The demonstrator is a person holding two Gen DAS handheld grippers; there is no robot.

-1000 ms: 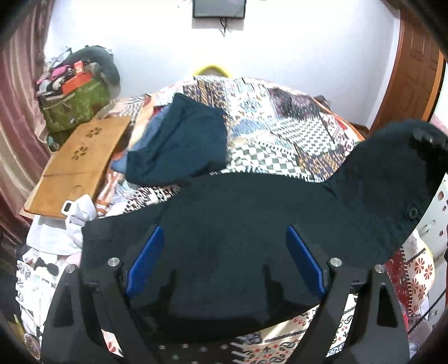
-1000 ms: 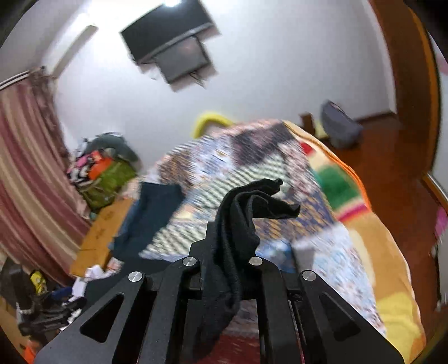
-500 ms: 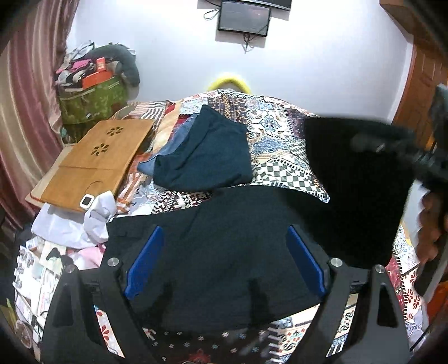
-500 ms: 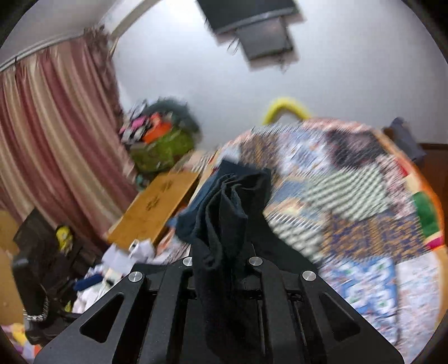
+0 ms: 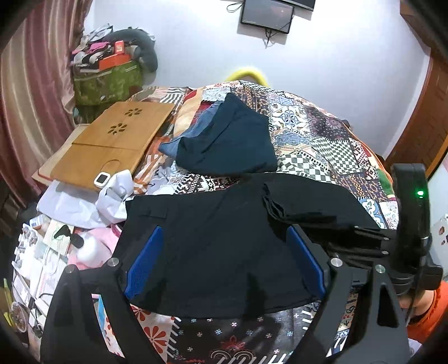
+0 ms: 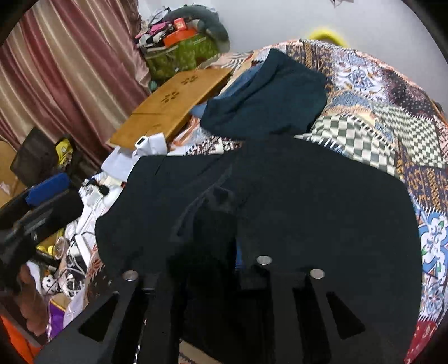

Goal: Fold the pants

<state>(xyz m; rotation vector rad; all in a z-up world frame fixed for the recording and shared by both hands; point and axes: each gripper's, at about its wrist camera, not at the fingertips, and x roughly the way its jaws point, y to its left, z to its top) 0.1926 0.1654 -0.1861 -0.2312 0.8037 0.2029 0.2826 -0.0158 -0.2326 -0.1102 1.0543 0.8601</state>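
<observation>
Patchwork bedspread (image 5: 330, 145) now carries the black pants (image 5: 212, 246) doubled over; a second ago one end hung lifted. Right gripper (image 6: 221, 268), down at the fold, has just been opening, cloth between its jaws. Left gripper (image 5: 224, 263) hovers wide, empty.

Black pants (image 6: 294, 212) are hiding the right gripper (image 6: 221, 268) fingertips; jaws' contact undeterminable. Wall screen (image 5: 267, 12) is being cropped above the bed (image 5: 322, 134).

Patchwork quilt (image 5: 322, 134) lies bare on the right. A teal pile (image 5: 232, 145) blocks the far middle; wooden tray (image 5: 112, 145) and clutter (image 5: 56, 252) crowd the left edge.
</observation>
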